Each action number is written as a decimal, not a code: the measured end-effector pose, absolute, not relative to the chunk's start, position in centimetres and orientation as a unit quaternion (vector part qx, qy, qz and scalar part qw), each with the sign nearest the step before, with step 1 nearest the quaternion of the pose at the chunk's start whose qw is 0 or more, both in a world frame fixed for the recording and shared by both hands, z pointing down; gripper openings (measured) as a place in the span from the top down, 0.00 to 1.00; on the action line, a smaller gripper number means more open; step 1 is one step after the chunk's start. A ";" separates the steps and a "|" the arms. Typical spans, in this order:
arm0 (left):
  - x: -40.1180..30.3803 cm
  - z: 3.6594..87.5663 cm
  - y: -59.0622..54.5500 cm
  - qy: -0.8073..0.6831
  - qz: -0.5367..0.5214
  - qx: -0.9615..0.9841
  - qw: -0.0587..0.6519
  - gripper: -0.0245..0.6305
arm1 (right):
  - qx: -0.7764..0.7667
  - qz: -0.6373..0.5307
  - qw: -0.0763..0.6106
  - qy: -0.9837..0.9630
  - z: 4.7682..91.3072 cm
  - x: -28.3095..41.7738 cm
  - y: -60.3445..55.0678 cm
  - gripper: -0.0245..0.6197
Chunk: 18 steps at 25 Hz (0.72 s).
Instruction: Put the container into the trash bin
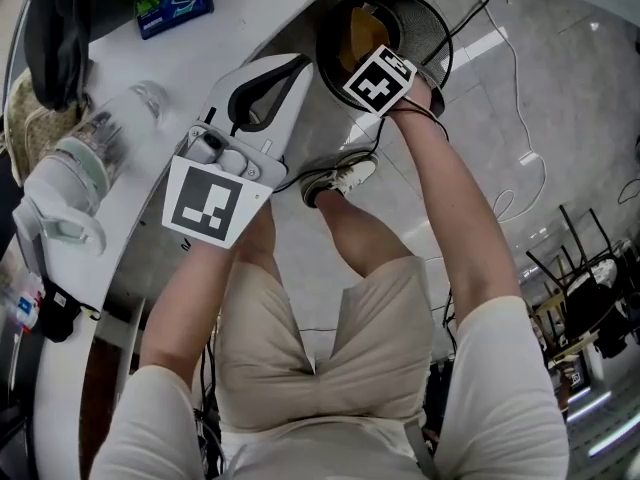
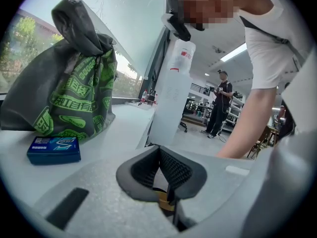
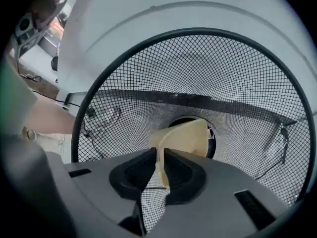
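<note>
Over the trash bin: the right gripper hangs in the mouth of the black wire-mesh trash bin. The bin stands on the floor, just beside the curved edge of the white surface.
Right jaws: closed on a thin wall of the tan container.
Container: inside the ring of the bin's rim, its body pointing toward the bin's bottom. Whether it touches the mesh cannot be told.
Left gripper: at the edge of the surface, near the bin's rim.
Left jaws: pads pressed together with nothing clamped between them.
Head view alone: the marker cube on each gripper, both bare forearms, a shoe on the floor between them, a clear blender jug on the surface, and white cables across the floor. The right gripper's cube hides its grip on the container.
Right gripper view alone: the grip itself, and the mesh all round the container.
Left gripper view alone: a grey-and-green bag knotted at the top, seen from the side. A blue pack lies just beside the bag, and a person stands far off in the room.
</note>
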State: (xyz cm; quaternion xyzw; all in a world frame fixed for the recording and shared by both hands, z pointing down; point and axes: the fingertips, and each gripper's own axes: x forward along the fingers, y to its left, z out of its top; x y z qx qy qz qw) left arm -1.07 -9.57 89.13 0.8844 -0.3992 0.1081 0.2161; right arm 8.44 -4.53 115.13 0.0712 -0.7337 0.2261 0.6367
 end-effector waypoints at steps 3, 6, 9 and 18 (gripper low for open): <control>-1.1 88.6 -9.6 -0.398 0.109 0.885 0.214 0.94 | 0.076 0.227 0.632 -0.737 114.6 8.3 -4.8 0.86; -1.0 87.7 -9.5 -0.398 0.111 0.885 0.214 0.94 | 0.078 0.230 0.626 -0.741 113.5 8.2 -4.8 0.85; -0.7 86.1 -9.6 -0.397 0.111 0.886 0.211 0.94 | 0.081 0.222 0.623 -0.746 111.7 8.2 -5.0 0.81; -0.6 76.5 -9.9 -0.390 0.103 0.896 0.187 0.94 | 0.129 0.184 0.603 -0.765 101.1 8.8 -6.0 0.96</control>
